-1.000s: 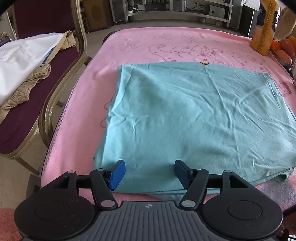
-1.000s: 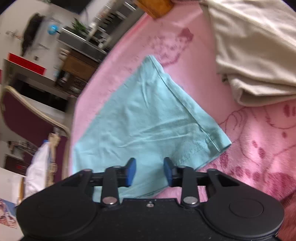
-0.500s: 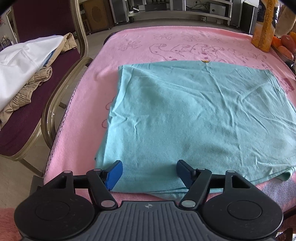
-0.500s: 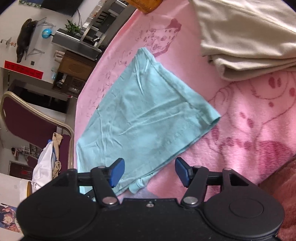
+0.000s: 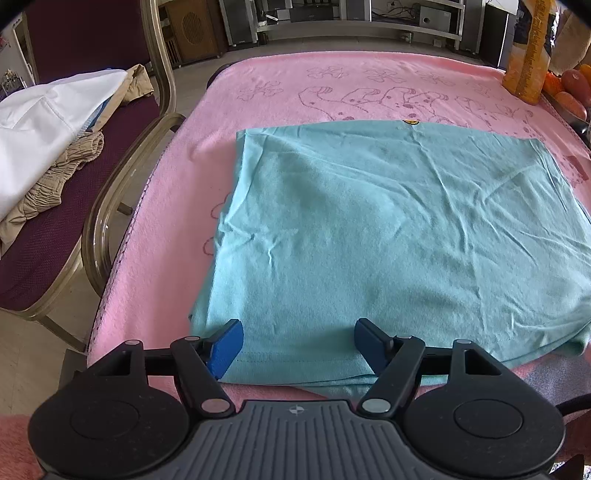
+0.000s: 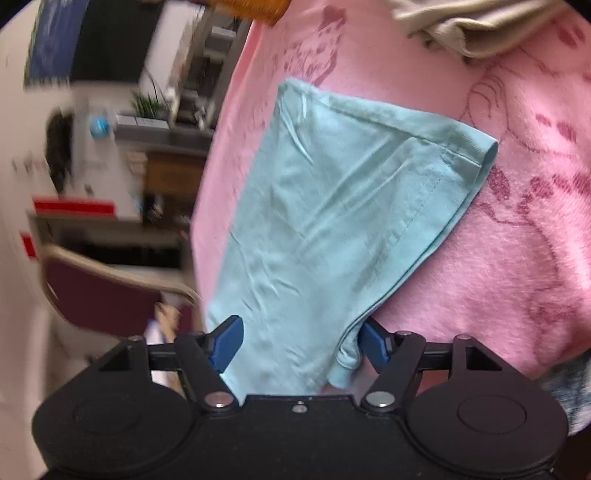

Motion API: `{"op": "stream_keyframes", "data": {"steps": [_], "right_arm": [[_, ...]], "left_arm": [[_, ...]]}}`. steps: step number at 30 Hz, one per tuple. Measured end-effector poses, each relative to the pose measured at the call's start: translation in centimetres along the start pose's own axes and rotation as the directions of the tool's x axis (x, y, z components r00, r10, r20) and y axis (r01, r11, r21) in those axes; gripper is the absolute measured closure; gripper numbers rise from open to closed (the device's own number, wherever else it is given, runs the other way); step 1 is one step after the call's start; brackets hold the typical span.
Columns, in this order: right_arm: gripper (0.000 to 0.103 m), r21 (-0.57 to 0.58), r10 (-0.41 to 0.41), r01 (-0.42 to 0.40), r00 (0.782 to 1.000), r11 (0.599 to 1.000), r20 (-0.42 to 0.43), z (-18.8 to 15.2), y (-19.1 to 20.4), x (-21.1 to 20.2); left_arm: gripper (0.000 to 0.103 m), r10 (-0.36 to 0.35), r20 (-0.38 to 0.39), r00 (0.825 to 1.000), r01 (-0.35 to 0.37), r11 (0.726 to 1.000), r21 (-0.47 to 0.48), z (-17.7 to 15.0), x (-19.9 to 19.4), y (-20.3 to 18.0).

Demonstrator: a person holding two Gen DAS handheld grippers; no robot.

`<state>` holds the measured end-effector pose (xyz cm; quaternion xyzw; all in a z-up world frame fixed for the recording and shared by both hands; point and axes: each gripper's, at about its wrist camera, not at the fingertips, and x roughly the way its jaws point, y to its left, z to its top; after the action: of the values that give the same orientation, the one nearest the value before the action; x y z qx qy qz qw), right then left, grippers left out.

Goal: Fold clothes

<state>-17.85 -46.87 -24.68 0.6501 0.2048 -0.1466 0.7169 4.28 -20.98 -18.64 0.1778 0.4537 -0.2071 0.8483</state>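
A: Where is the teal shirt [image 5: 388, 229]?

B: Flat on the pink blanket [image 5: 295, 85] that covers the table, already folded to a rough rectangle. Its near hem lies along the blanket's near edge, its left fold runs close to the left edge, and its far edge stops short of the blanket's far edge.

A: And the left gripper [image 5: 295, 345]?

B: Released — the blue fingers [image 5: 226, 347] are spread wide, low over the near hem by the shirt's near-left corner, with cloth showing between them. Whether they touch the fabric I cannot tell.

A: The right gripper [image 6: 300, 341]?

B: Also spread wide. The picture is tilted and blurred, but the shirt's near-right corner sits between the fingers, a rolled bit of hem just beside the right one [image 6: 373, 345]. Nothing is pinched.

A: Anything else around?

B: A maroon chair [image 5: 110, 177] beside the blanket's left edge with white and tan clothes [image 5: 44, 144] piled on its seat, a yellow bag [image 5: 528, 51] at the far-right corner, and a beige cloth [image 6: 472, 26] — seen from the right wrist — on the blanket beyond the shirt.
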Motion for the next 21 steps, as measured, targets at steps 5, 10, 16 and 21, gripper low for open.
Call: {"op": "stream_keyframes", "data": {"steps": [5, 10, 16, 21], "right_arm": [[0.041, -0.008, -0.01, 0.012, 0.989, 1.0, 0.148, 0.6, -0.2, -1.2], [0.054, -0.013, -0.019, 0.02, 0.998, 1.0, 0.064, 0.6, -0.3, 0.5], [0.074, 0.023, -0.119, 0.117, 0.946, 0.993, 0.301, 2.4, -1.2, -0.9], [0.096, -0.009, -0.187, 0.2, 0.931, 0.98, 0.312, 2.8, -1.1, -0.2]], "left_arm": [[0.031, -0.006, -0.004, 1.0, 0.006, 1.0, -0.006, 0.0, 0.0, 0.1], [0.031, -0.011, -0.006, 1.0, 0.011, 1.0, -0.003, -0.1, -0.1, 0.2], [0.03, -0.023, -0.012, 1.0, 0.023, 1.0, -0.004, -0.1, 0.0, 0.5], [0.046, 0.045, 0.033, 0.998, -0.045, 0.999, -0.008, 0.0, -2.0, 2.0]]}}
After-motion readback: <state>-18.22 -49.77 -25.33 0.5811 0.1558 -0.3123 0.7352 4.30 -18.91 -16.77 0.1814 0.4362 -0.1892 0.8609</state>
